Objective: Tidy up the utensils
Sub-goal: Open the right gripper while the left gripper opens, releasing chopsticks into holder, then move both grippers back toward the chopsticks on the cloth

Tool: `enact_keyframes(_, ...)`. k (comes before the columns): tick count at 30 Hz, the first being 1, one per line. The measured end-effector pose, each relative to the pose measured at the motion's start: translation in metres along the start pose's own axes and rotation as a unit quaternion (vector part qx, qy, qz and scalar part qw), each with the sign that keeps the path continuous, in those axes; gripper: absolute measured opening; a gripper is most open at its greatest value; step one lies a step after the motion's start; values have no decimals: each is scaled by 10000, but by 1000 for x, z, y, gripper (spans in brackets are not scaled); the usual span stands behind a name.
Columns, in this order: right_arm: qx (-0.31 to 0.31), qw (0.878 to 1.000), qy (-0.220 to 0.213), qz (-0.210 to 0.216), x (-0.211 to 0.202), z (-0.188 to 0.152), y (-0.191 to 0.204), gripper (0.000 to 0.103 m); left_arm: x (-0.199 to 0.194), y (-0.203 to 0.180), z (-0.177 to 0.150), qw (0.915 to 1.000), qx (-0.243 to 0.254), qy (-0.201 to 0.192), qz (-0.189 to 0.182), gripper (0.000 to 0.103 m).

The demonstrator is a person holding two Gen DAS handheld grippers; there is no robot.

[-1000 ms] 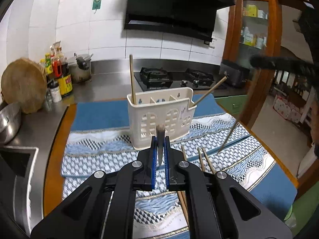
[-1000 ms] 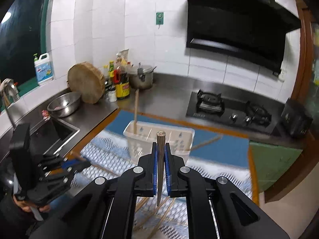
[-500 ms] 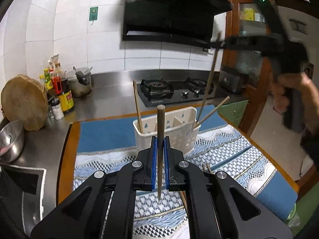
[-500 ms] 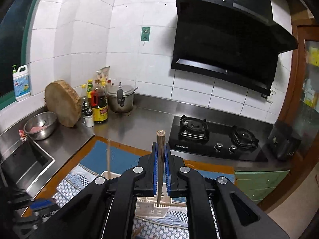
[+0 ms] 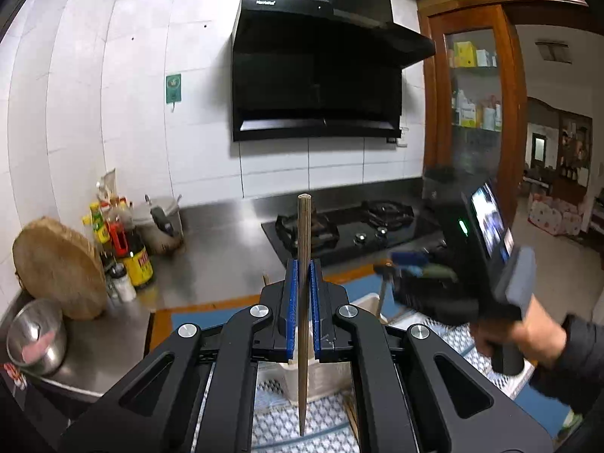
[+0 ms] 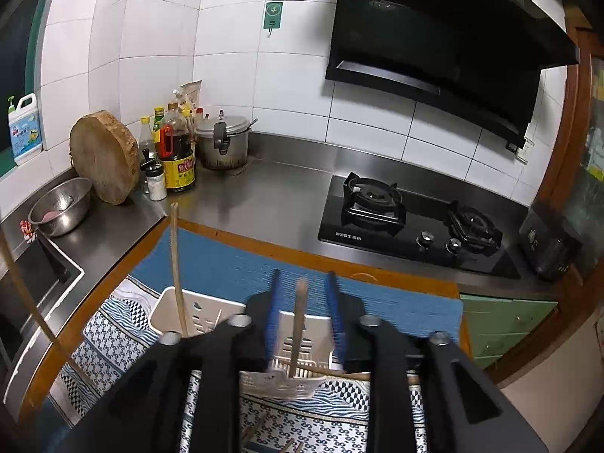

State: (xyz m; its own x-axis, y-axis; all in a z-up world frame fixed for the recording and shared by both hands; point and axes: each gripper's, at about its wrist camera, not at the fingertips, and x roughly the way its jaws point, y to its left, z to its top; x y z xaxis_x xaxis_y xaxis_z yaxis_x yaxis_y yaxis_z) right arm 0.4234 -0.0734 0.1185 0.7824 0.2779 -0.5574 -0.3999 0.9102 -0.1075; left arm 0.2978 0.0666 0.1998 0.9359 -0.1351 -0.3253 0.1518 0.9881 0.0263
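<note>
My left gripper (image 5: pixel 303 275) is shut on a brown chopstick (image 5: pixel 303 339) and holds it upright, above the near side of the white slotted holder (image 5: pixel 368 302). Its jaws hide most of that holder. My right gripper (image 6: pixel 303 290) hovers over the holder (image 6: pixel 196 304) with its jaws opening. A chopstick (image 6: pixel 298 332) stands between its blue pads (image 6: pixel 271 309) with a gap on each side, its lower end down in a compartment. Another chopstick (image 6: pixel 176 271) stands in the holder's left compartment. In the left wrist view the right gripper (image 5: pixel 406 264) appears blurred, held by a hand (image 5: pixel 528 336).
Loose chopsticks (image 6: pixel 256 430) lie on the patterned mat (image 6: pixel 113 332) in front of the holder. Behind are a black gas hob (image 6: pixel 407 222), a steel pot (image 6: pixel 222 143), sauce bottles (image 6: pixel 177 154), a round chopping block (image 6: pixel 104 156), and a steel bowl (image 6: pixel 62 207) by the sink (image 6: pixel 41 275).
My left gripper has risen with its chopstick. My right gripper has come down over the holder, and its jaws have parted from the chopstick, which now stands in a compartment.
</note>
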Motion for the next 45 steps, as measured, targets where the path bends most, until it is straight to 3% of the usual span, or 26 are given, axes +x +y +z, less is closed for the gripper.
enact_keyframes(1, -5, 10000, -13, 15, -2, -3, -1, 35, 3, -1, 5, 10000, 24, -17, 23, 5)
enact_keyframes(5, 48, 9999, -97, 78, -13, -16, -7, 57, 19, -2, 20, 9998, 45, -108, 134, 5)
enact_keyframes(9, -17, 9998, -160, 132, -26, -31, -7, 66, 40, -1, 28, 9997, -21, -94, 239, 5)
enact_keyframes(17, -197, 9994, -135, 269, -42, -66, -1, 73, 84, 8, 9, 9989, -306, 288, 220, 5)
enact_keyframes(19, -209, 9993, -116, 303, -43, -76, 1, 83, 91, 12, 0, 9982, -382, 410, 206, 5)
enact_keyframes(21, -234, 9990, -96, 356, -46, -86, 4, 85, 98, 16, -9, 9975, -431, 528, 205, 6)
enact_keyframes(31, -176, 9986, 137, 478, -66, -130, 17, 90, 92, 23, -34, 9950, -621, 764, 192, 10)
enact_keyframes(33, -145, 9984, 232, 488, -72, -144, 20, 90, 82, 22, -36, 9951, -633, 733, 205, 16)
enact_keyframes(39, 102, 9965, 654, 515, -80, -195, 26, 90, 39, 15, -58, 9960, -616, 607, 217, 48)
enact_keyframes(45, 315, 9922, 1099, 491, -81, -248, 39, 90, 0, 3, -109, 9949, -560, 792, 268, 69)
